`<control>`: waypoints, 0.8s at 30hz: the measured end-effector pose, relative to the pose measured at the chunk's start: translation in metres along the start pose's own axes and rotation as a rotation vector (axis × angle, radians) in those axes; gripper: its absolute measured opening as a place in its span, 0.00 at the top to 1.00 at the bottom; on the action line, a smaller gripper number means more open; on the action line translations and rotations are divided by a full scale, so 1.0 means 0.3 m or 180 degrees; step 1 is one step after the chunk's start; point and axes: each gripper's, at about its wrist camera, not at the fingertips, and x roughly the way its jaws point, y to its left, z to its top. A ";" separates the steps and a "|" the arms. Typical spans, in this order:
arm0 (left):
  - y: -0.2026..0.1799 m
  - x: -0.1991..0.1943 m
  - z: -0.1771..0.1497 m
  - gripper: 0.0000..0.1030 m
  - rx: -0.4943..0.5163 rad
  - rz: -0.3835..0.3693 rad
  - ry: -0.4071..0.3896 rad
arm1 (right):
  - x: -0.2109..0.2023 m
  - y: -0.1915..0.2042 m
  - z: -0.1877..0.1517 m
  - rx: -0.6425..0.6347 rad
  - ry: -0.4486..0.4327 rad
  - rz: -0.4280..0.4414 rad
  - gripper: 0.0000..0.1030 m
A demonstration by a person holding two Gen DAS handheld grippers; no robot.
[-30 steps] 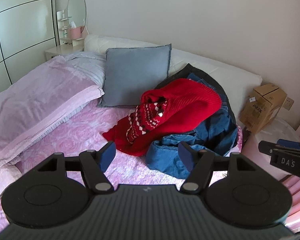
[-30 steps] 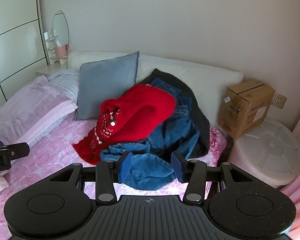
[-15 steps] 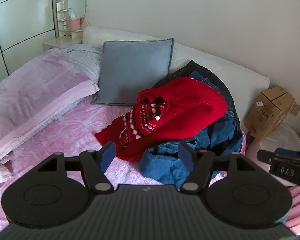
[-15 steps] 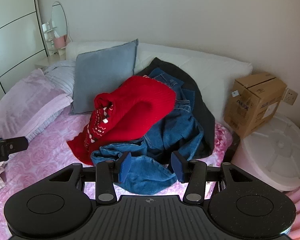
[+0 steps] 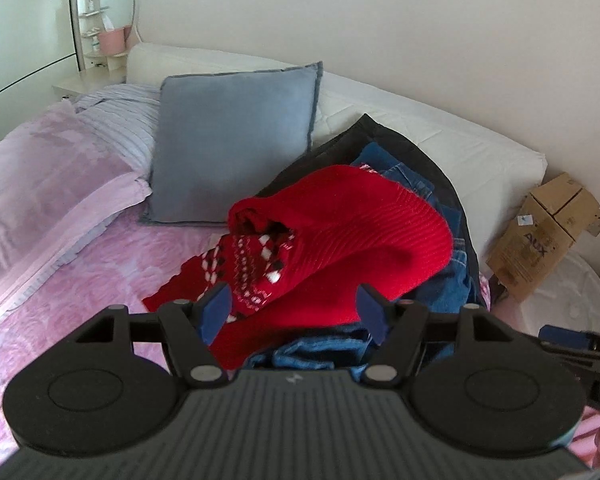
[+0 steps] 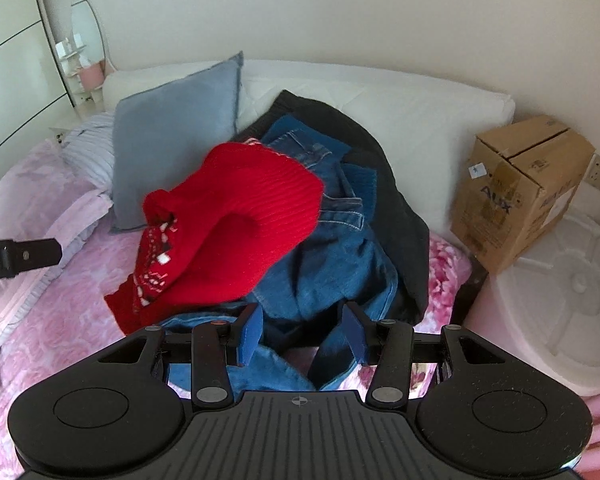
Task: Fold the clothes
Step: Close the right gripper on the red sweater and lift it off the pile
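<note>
As both grippers, left (image 5: 293,312) and right (image 6: 304,334), close on the pile, sweater (image 5: 340,240) looming larger, jaws gape empty: pickup comes next

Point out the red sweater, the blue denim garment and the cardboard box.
red sweater (image 6: 260,216): right wrist view, on the ribbed red body.
blue denim garment (image 6: 332,272): right wrist view, on the crumpled denim right of the sweater.
cardboard box (image 6: 516,196): right wrist view, on its printed front face.
</note>
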 end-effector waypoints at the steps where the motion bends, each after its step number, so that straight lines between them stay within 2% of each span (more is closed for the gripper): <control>1: -0.009 0.024 0.013 0.36 0.0003 -0.0004 0.0016 | 0.021 -0.013 0.013 0.0020 0.0023 0.0018 0.53; 18: -0.043 0.400 0.137 0.36 -0.0097 0.0031 0.0390 | 0.359 -0.138 0.188 0.0244 0.0132 0.0587 0.53; 19: -0.045 0.420 0.139 0.36 -0.0108 0.0035 0.0415 | 0.380 -0.137 0.194 0.0230 0.0133 0.0593 0.51; 21: -0.044 0.456 0.143 0.36 -0.0135 0.0037 0.0463 | 0.421 -0.135 0.206 0.0216 0.0117 0.0589 0.19; 24: -0.041 0.500 0.144 0.36 -0.0173 0.0059 0.0521 | 0.476 -0.123 0.215 0.0163 0.0057 0.0577 0.18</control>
